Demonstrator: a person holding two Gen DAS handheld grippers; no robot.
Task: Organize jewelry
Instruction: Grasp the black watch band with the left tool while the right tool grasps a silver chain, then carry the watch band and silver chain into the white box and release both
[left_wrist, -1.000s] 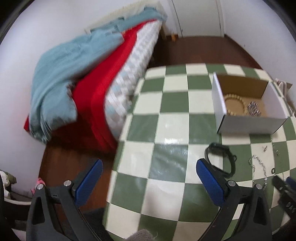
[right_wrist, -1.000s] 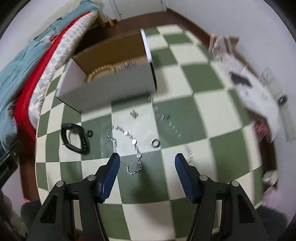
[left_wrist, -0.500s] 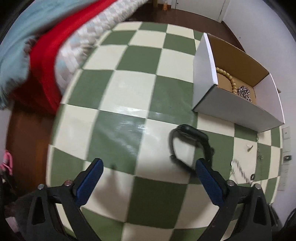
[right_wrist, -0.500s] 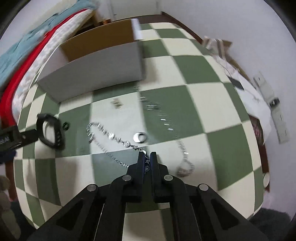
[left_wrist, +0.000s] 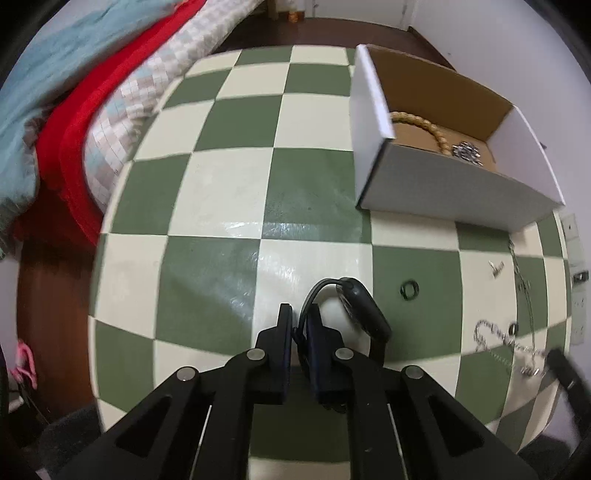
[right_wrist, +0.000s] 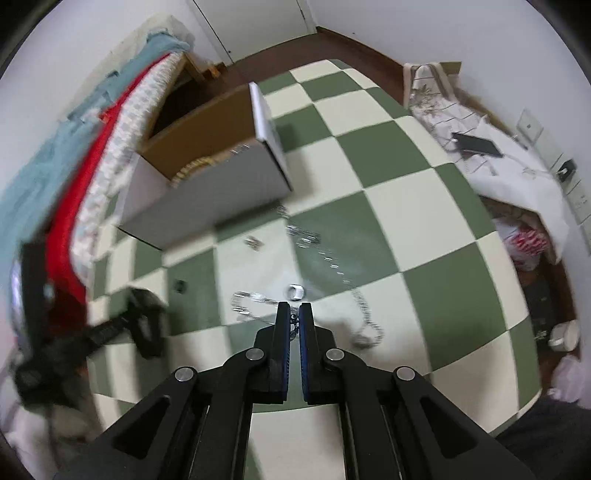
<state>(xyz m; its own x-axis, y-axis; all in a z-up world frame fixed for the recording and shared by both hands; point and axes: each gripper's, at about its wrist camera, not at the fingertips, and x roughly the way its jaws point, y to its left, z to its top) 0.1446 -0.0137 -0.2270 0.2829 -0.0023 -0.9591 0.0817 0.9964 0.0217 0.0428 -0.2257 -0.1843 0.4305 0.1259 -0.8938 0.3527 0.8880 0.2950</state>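
So both tongs are clamped down at once here. The left gripper (left_wrist: 300, 319) has its fingers squeezed onto the strap of a black wristband (left_wrist: 364, 310), which sits on the checkered table (left_wrist: 221, 206) a couple of squares in front of the open cardboard box (left_wrist: 454, 199). The right gripper (right_wrist: 291, 320) is pressed nearly together on a silver chain bracelet (right_wrist: 255, 299); a few links poke out between the blue pads, and the rest of the chain loops out on the table toward the box side. From that right camera, the other gripper with the wristband shows up as a dark blur off to the left.

The box is white outside, brown inside, and it already has a beaded wooden bracelet (left_wrist: 428, 127) and a little clump of silver jewelry (left_wrist: 466, 149) lying in it. In front of the box, loose bits are scattered on the table: a small black ring (left_wrist: 409, 288) just beside the wristband, a silver ring (right_wrist: 295, 291) right ahead of the right gripper's tips, a long thin silver necklace (right_wrist: 332, 266) trailing from near the box front past that ring, and a small stud-like piece (right_wrist: 253, 242) close to the box.

Behind the box there's a bed (left_wrist: 122, 107) with red and light blue covers up against the table edge.
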